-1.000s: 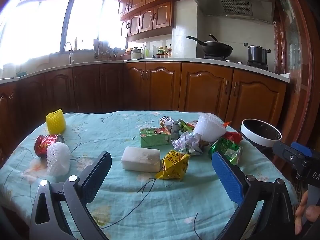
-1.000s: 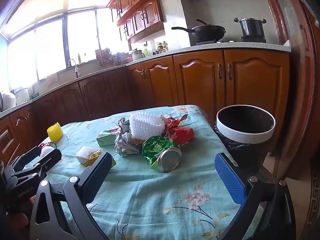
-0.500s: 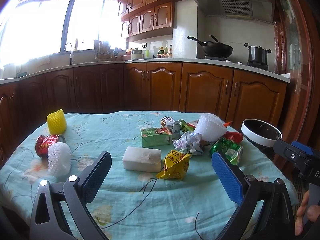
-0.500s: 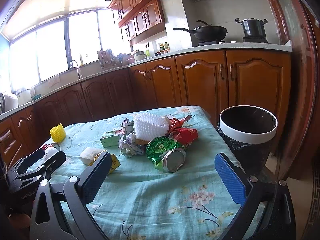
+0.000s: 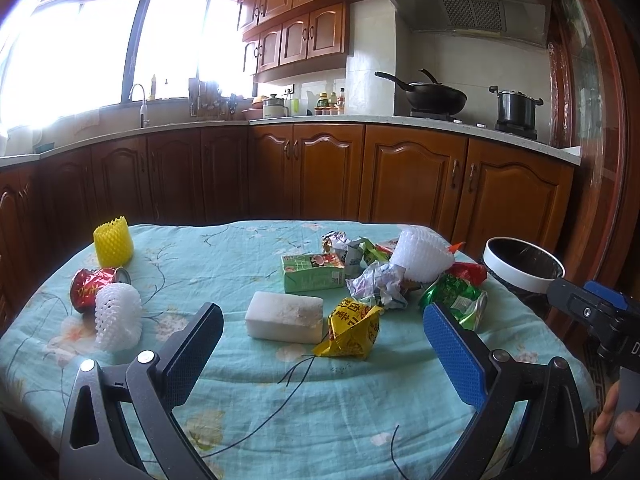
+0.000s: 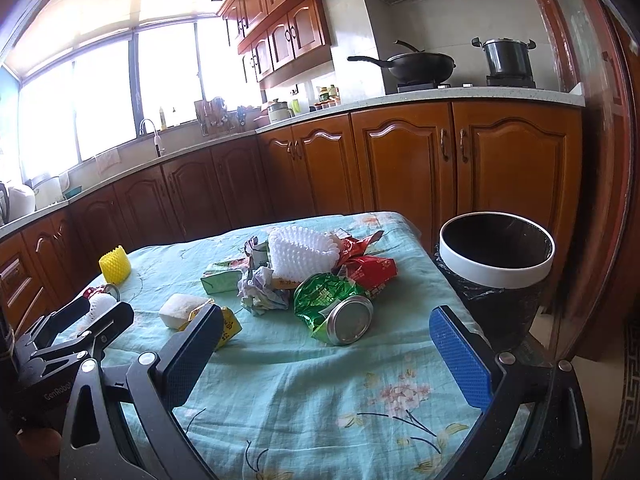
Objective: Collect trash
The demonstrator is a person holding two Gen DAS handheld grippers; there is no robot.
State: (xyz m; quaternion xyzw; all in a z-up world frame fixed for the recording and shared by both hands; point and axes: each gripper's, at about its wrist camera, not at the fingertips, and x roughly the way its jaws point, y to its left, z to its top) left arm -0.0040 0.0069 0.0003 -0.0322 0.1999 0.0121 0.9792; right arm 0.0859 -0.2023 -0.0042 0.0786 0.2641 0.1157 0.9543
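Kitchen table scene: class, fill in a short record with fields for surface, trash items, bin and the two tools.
surface: table under a teal floral cloth
trash items: yellow foam net, red can, white foam block, yellow wrapper, green carton, green can
bin: white-rimmed trash bin, beside the table, open, black liner
left hand-held gripper: open, holding nothing
right hand-held gripper: open, holding nothing

A: Tablecloth [image 5: 248,252]?
B: Pale teal, floral print.
A: Foam nets?
B: One yellow net [image 5: 113,241], one white net [image 5: 118,317].
A: Cans?
B: Red can [image 5: 90,286]; green can [image 6: 340,306], silver end.
A: Bin [image 6: 496,264]?
B: Black, white rim.
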